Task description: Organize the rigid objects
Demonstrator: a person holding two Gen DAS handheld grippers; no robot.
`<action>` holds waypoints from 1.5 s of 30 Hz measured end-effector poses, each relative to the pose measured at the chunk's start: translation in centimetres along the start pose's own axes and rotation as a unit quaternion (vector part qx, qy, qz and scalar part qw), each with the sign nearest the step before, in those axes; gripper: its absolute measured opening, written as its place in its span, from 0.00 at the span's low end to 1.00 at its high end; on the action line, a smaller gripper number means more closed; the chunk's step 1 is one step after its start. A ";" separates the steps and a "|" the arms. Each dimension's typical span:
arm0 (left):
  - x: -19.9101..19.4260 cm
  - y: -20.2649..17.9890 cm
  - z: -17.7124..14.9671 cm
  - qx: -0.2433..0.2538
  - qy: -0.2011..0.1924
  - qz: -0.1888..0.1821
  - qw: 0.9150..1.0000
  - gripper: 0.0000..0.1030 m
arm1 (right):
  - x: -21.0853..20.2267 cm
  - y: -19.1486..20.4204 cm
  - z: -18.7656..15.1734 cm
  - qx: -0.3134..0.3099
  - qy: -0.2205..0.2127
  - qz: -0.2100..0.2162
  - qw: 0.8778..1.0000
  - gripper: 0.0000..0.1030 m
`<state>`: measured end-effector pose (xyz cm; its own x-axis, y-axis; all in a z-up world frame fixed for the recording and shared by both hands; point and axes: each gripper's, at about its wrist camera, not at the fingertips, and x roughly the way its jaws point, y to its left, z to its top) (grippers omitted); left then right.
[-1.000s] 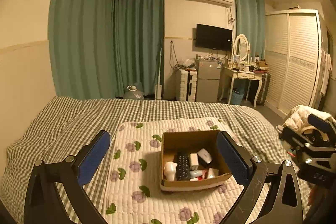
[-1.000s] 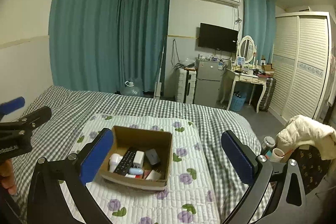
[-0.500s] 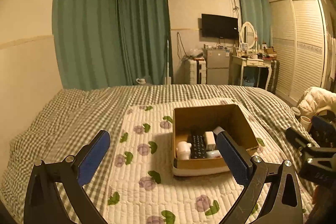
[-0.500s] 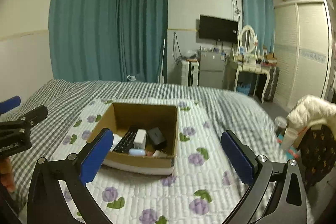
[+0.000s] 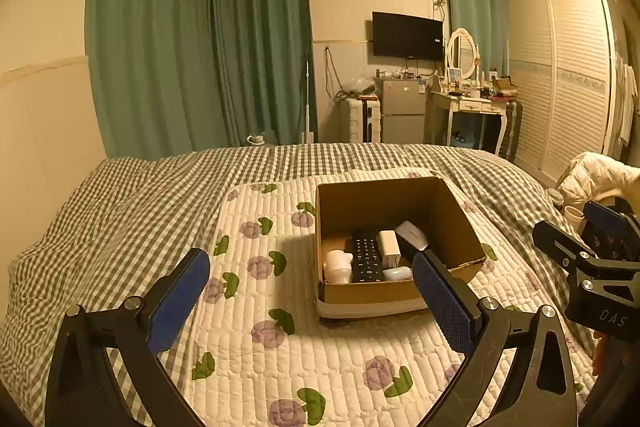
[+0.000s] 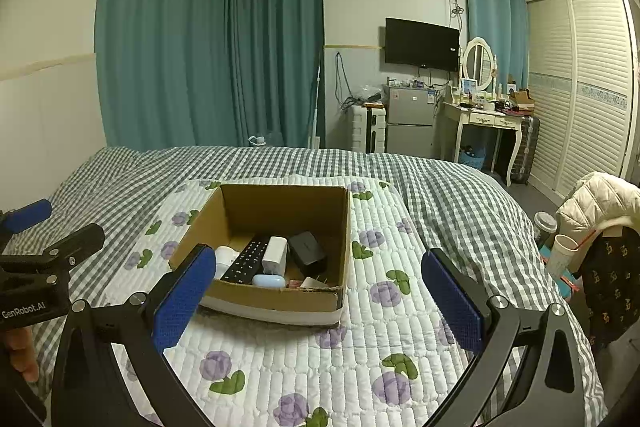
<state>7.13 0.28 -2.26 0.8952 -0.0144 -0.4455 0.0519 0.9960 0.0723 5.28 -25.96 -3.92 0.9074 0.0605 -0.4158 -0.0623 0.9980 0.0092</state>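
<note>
An open cardboard box (image 5: 464,239) (image 6: 276,297) sits on a white floral quilted mat (image 5: 320,359) (image 6: 360,355) on the bed. Inside lie a black remote (image 5: 365,259) (image 6: 246,261), a white charger (image 5: 388,245) (image 6: 276,253), a white round item (image 5: 338,265), a pale blue case (image 6: 269,281) and a dark box (image 6: 307,249). My left gripper (image 5: 310,303) is open and empty, just short of the box. My right gripper (image 6: 316,301) is open and empty, in front of the box.
The bed has a grey checked cover (image 5: 120,211). A chair with a white jacket (image 6: 600,203) and cups (image 6: 564,253) stands to the right. Curtains, a fridge (image 6: 410,121), a dresser and a wardrobe line the far walls.
Both grippers have come lower and closer to the box, which now looks larger in both views. Both stay open and empty.
</note>
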 end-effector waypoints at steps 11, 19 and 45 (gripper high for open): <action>0.1 -0.2 -0.1 0.001 0.005 -0.004 1.000 1.00 | 0.2 0.2 0.1 -0.004 0.000 0.002 1.000 1.00; 0.1 -0.2 -0.2 -0.001 0.007 -0.004 1.000 1.00 | 0.2 0.2 -0.1 -0.006 0.000 0.000 1.000 1.00; 0.2 -0.3 -0.6 0.008 0.009 -0.002 1.000 1.00 | 0.7 0.3 -0.2 -0.017 0.007 -0.002 1.000 1.00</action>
<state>7.01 0.07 -2.86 0.8872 -0.0163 -0.4611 0.0625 0.9944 0.0851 5.78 -25.59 -4.36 0.9017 0.0564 -0.4286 -0.0738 0.9970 -0.0240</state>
